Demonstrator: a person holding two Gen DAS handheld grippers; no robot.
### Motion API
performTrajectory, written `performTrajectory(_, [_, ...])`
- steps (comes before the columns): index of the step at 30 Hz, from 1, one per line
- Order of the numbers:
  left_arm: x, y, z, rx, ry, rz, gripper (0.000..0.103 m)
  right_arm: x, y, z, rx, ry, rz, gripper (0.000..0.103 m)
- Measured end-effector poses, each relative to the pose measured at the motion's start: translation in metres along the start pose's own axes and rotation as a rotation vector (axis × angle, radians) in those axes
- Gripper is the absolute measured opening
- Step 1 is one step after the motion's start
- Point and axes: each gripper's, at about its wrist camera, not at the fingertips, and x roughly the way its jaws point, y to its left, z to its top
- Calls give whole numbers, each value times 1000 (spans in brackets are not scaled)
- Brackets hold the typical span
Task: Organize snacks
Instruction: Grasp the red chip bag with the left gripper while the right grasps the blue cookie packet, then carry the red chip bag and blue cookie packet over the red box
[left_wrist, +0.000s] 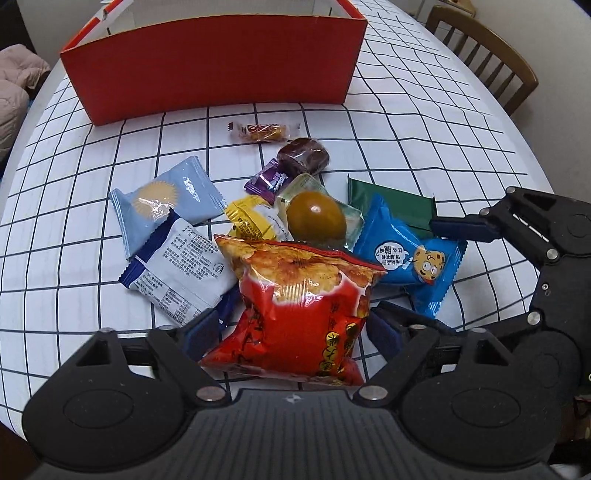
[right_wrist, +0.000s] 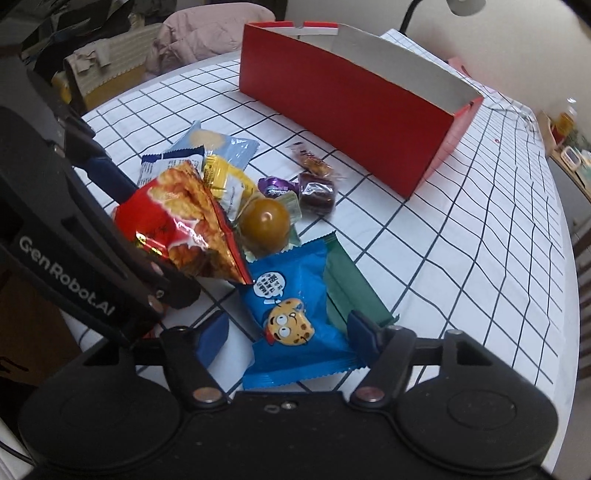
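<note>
- We judge the main risk to be the red chip bag (left_wrist: 295, 314) slipping: our left gripper (left_wrist: 295, 328) is closed on its puffy lower half, and slick air-filled film can squirt out if we lift fast toward the red box (left_wrist: 207, 66).
- The bag's top edge overlaps the packaged egg (left_wrist: 316, 221) and the yellow packet (left_wrist: 251, 221); we think dragging could scatter them.
- The chip bag sits between the left gripper's fingers, reaching toward 12 o'clock; the box stands well beyond at 12 o'clock on the tabletop (left_wrist: 424, 129).
- Our right gripper (right_wrist: 291, 336) is spread wide around the blue cookie packet (right_wrist: 291, 317), not yet pinching; the green packet (right_wrist: 351, 284) lies under it toward 1 o'clock and may get caught.
- In the right view the box is at 1 o'clock.
</note>
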Motion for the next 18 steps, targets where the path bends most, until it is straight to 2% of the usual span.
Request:
performTrajectory(1, [1,-1,0,-4,4,-5,73,1,-1,0,-1,2,3,64])
performTrajectory(3, [0,-3,0,-6,0,0,71,2,-3,0,5,4,10,54])
performTrajectory(5, [-1,-4,0,-11,-3,4,69,2,-6,0,19,7,27,50])
performTrajectory(13, [-7,-2,0,-71,-12,-7,62,-4,-14,-1,85,21,72,42])
performTrajectory(14, [-8,-1,0,-81,-13,-7,62,-6,-16,-1,100,21,83,33])
performTrajectory(18, [-14,3,-3,-124,-20,-13,61,-13,-26,-4,163,19,97,31])
